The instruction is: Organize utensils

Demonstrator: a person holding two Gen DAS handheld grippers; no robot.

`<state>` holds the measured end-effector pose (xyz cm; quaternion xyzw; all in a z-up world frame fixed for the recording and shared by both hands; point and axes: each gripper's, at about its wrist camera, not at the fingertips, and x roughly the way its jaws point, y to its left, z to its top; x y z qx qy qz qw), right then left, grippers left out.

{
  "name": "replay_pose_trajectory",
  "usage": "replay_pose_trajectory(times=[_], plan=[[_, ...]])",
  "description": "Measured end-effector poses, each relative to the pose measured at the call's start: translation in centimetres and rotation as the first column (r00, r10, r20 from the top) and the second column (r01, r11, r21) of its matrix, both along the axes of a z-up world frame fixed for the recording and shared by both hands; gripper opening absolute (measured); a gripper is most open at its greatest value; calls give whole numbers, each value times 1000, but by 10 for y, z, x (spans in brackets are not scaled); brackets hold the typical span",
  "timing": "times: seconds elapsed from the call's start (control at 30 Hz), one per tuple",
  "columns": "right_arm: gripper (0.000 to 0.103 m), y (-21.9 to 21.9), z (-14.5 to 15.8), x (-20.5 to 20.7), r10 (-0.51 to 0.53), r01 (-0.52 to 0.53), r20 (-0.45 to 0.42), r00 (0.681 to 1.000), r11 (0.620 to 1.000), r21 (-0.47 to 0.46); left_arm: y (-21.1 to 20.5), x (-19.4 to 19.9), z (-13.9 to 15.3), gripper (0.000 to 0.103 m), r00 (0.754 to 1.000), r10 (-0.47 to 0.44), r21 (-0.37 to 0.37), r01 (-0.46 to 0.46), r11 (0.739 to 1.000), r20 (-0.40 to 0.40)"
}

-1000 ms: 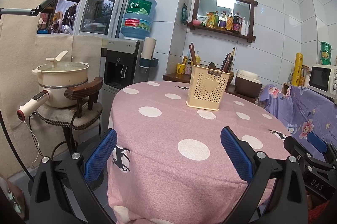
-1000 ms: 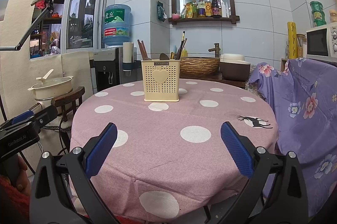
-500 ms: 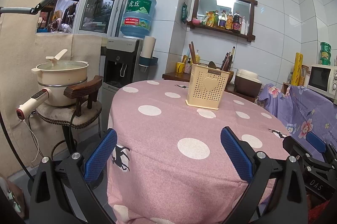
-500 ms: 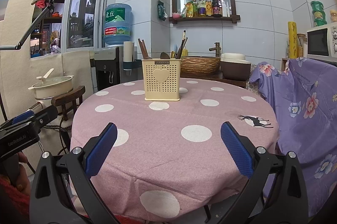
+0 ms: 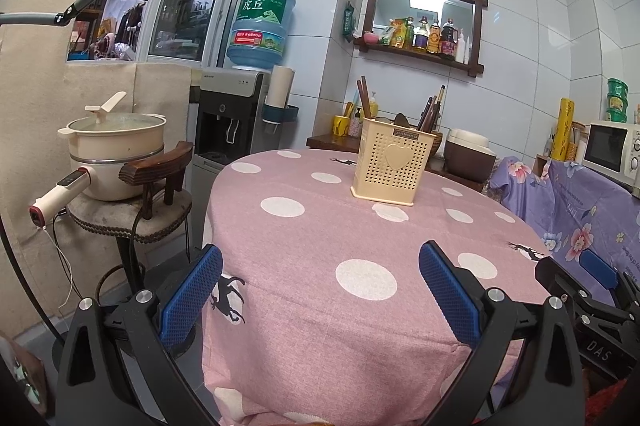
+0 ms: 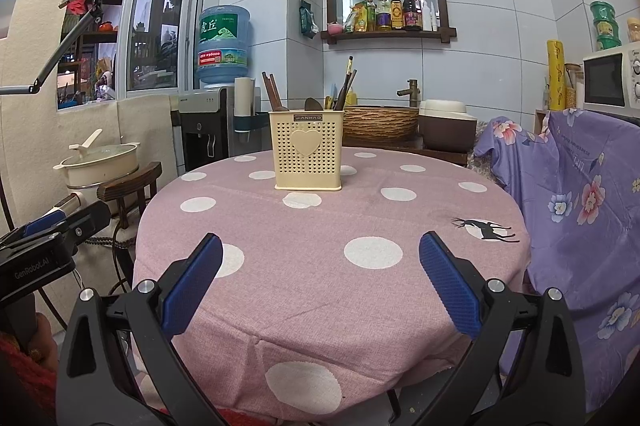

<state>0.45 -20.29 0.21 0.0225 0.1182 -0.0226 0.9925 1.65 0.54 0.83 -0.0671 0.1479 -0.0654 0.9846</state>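
Centrally in both views stands the holder (image 6: 307, 150), a cream perforated box with a heart on its front, upright on the table (image 6: 360, 266) toward its far side. Chopsticks (image 6: 271, 91) poke out at its left end, more chopsticks (image 6: 347, 82) lean out at its right end, and a dark spoon (image 6: 312, 103) shows between them; how they are sorted inside is hidden. No utensil lies loose on the cloth, so either the sorting is done or the work is to rearrange what stands in the box; I cannot tell which. The left gripper (image 5: 320, 290) and the right gripper (image 6: 320, 282) sit at the bottom of their frames, near the table's front edge and well apart from the holder, both with blue pads spread wide and nothing between them. The table is round, under a pink cloth with white dots. At the left of the frames are a pot (image 5: 114, 150) on a stool and a dispenser (image 5: 230, 114); upper centre, a shelf (image 6: 386, 34) of bottles on white tile; far right, a microwave (image 6: 612, 82).
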Motion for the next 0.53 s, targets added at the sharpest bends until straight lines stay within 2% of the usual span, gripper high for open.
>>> replay_pose_trajectory(times=[0.53], plan=[[97, -1, -2, 1, 2, -2, -3, 1000, 1000, 0, 0, 1, -1, 98, 1000, 10, 1, -10, 1000, -8]])
